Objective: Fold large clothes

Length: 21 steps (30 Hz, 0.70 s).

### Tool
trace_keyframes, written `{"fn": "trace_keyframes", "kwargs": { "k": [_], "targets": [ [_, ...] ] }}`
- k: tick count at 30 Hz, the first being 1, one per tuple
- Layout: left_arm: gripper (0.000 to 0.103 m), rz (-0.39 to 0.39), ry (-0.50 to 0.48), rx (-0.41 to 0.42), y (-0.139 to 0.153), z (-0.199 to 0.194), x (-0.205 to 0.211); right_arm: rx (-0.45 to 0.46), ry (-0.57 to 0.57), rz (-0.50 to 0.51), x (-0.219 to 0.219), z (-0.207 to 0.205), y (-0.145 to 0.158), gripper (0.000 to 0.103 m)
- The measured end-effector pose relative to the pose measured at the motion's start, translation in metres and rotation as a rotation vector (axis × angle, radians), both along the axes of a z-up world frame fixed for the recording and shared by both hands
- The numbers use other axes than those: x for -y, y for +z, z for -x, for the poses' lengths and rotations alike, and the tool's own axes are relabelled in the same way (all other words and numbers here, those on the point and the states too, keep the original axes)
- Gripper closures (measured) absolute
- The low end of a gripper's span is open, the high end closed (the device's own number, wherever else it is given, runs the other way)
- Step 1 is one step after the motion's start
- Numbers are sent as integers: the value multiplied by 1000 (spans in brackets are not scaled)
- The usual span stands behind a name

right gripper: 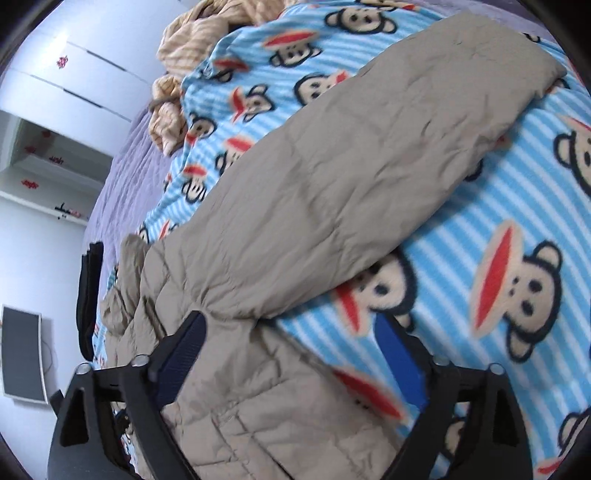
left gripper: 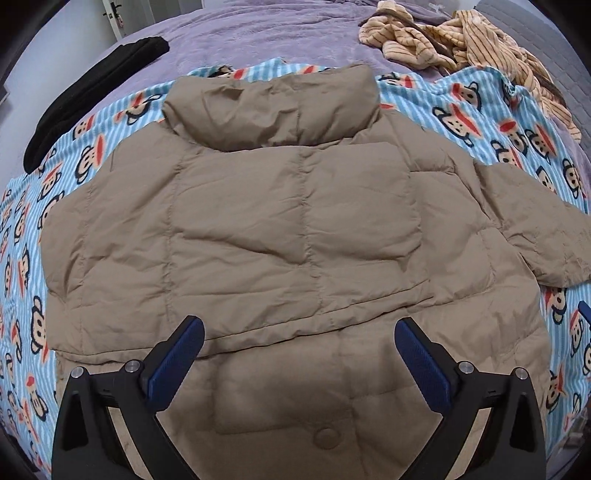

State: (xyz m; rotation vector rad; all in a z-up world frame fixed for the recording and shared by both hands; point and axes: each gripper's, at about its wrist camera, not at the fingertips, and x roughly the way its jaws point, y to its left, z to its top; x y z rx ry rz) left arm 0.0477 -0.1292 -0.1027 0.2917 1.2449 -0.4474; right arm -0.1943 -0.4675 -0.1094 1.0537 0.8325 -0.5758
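1. A tan quilted puffer jacket point(left gripper: 295, 229) lies spread flat, back side up, collar pointing away from the left wrist camera.
2. The jacket rests on a light-blue striped fleece blanket printed with cartoon monkey faces point(left gripper: 517, 122), which covers part of a bed with a purple bedspread point(left gripper: 258, 33).
3. Left tongs point(left gripper: 299, 343): jaws spread wide, blue pads apart, nothing between them; they hover over the jacket's lower hem area.
4. Right tongs point(right gripper: 291, 347): jaws wide apart, gripping nothing. The jacket's edge lies below them, beside the base of the sleeve. Picture slightly blurred.
5. In the right wrist view one sleeve point(right gripper: 369, 177) stretches outward across the blanket.
6. A crumpled beige striped garment point(left gripper: 461, 40) sits at the far side of the bed, apart from the jacket.
7. A folded black garment point(left gripper: 92, 88) lies on the bedspread, left of the blanket.
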Motion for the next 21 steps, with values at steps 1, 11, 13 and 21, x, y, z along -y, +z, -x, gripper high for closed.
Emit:
{"fn": "trace_keyframes", "kwargs": {
  "k": [1, 11, 13, 21],
  "targets": [
    [0, 0, -9, 1, 0, 2, 6, 11, -30, 2, 11, 6, 0, 0],
    [0, 7, -30, -21, -2, 10, 40, 131, -250, -222, 105, 39, -37, 0],
    [0, 7, -24, -18, -1, 10, 39, 189, -269, -236, 119, 37, -39, 0],
    [0, 18, 25, -29, 1, 3, 19, 363, -306, -367, 145, 9, -43, 41]
  ]
}}
